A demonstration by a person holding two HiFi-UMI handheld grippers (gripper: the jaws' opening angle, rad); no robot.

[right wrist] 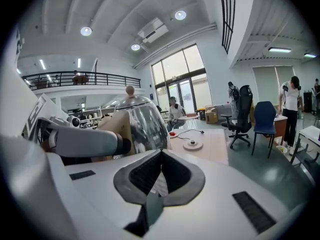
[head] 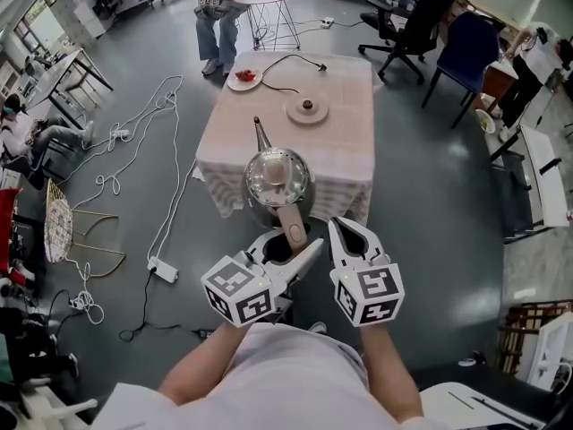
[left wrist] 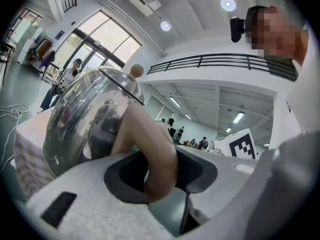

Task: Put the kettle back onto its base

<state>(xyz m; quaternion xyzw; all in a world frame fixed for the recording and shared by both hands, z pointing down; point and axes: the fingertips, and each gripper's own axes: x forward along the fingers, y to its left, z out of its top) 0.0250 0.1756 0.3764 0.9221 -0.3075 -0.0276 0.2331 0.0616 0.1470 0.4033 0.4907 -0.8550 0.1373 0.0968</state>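
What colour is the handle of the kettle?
The handle is light tan; the left gripper view shows it best.

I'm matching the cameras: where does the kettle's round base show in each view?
Head view: kettle base above centre, on the table's far half.
Left gripper view: not in it.
Right gripper view: right of centre, on the table.
Shared landmark: the kettle, in all three.
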